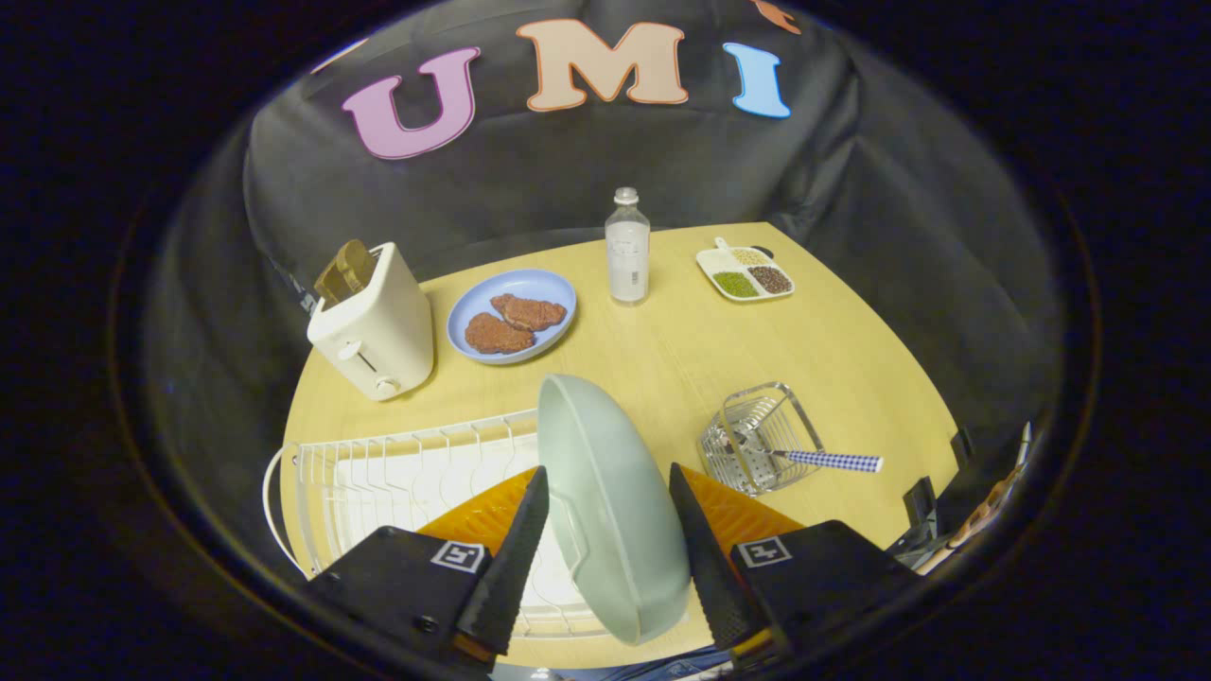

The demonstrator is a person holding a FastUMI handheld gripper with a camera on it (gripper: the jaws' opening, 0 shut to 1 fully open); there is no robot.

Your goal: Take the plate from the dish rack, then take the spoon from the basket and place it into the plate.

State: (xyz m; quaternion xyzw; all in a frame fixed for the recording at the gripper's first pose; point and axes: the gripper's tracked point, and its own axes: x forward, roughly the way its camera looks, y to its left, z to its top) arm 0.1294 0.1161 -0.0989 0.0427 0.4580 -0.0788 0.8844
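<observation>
The gripper [607,482] has its jaws clamped on the pale green plate [610,501], held on edge above the white dish rack [397,473]. Just beyond, right, the spoon [833,460] lies in the wire basket [757,435]; a toaster [374,322], blue plate [511,314] and bottle [627,248] stand farther off.

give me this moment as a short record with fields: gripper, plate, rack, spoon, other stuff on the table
gripper: gripper with a finger on each side of the plate, seemingly clamped on it
plate: pale green plate held on edge, tilted, at the dish rack's end
rack: white wire dish rack, under and beside the fingers
spoon: spoon lying in the tipped wire basket, checked handle sticking out
other: toaster, blue plate with food, bottle, divided tray
</observation>
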